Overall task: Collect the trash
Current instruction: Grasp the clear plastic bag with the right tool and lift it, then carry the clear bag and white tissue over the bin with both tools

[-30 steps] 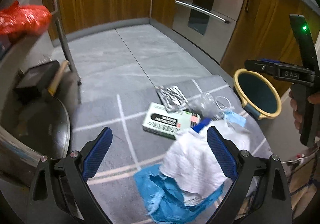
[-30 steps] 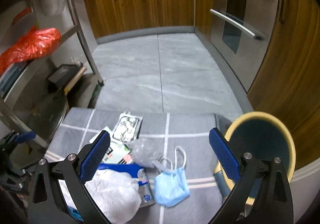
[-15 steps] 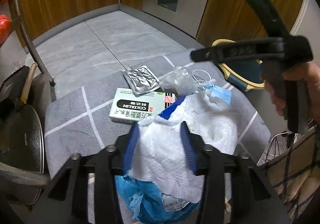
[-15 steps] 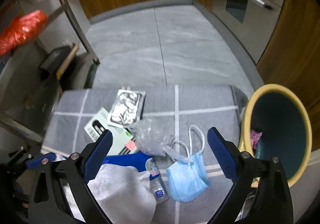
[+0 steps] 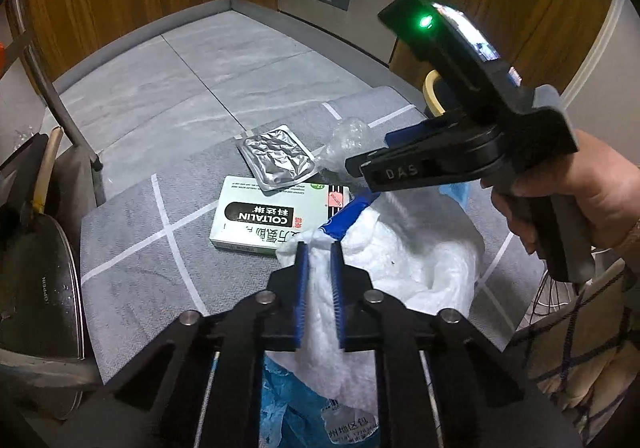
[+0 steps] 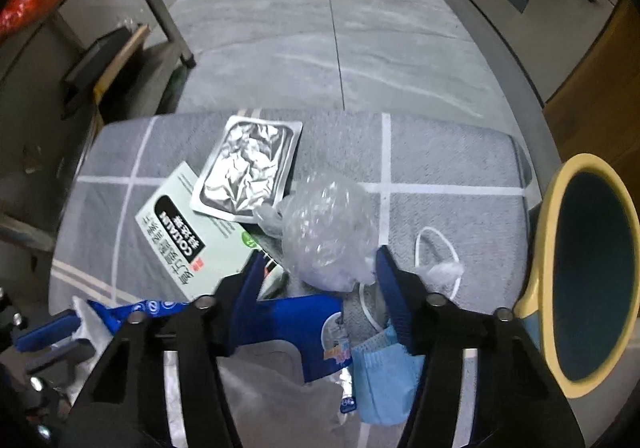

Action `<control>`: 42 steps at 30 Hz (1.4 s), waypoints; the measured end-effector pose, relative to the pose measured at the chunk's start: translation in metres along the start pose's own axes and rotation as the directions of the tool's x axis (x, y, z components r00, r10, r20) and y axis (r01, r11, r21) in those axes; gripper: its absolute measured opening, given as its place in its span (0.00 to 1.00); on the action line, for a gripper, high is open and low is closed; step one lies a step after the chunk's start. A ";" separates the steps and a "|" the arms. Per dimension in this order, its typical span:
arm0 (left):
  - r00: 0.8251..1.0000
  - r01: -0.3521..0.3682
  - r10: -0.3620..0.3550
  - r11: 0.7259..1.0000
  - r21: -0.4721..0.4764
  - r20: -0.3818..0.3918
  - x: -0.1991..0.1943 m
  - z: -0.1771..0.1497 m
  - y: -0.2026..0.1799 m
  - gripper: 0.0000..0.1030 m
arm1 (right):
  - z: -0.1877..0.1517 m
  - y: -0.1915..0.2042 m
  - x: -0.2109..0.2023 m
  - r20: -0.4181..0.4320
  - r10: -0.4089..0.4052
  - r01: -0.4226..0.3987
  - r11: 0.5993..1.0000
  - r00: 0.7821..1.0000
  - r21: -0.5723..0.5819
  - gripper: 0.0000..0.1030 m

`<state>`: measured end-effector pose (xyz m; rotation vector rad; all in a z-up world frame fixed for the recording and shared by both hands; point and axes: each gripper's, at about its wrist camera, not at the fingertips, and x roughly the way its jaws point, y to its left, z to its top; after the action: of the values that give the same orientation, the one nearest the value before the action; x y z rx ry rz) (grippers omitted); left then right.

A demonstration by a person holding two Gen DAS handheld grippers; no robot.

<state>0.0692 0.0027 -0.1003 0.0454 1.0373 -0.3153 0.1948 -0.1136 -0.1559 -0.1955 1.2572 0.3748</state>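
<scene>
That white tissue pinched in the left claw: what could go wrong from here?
The left gripper pinches only a corner of the white tissue, so it may tear or slip. Lifting it could drag the blue wrapper along. The right gripper, jaws just closing round the clear plastic bag, might snag the face mask loop.

The left gripper [image 5: 318, 248] is showing black linkage arms with round silver pins at the joints and two blue ribbed pads [image 5: 301, 288]. The right gripper [image 6: 318, 272] is wearing the same black frame, silver pins and blue pads [image 6: 390, 288]; from the left wrist view its body is bearing a glowing green light, a small lit screen and white "DAS" lettering. A hand [image 5: 580, 192] is wrapping its grey handle.
</scene>
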 end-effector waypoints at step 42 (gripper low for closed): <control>0.950 0.030 -0.059 0.995 0.099 0.307 -0.096 0.052 -0.037 0.04 | -0.004 -0.056 -0.119 0.282 0.062 -0.086 0.994 0.958 0.072 0.14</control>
<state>0.0572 -0.0196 0.0119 0.0547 0.7118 -0.3986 0.1820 -0.1867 -0.0470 -0.0218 1.0006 0.3989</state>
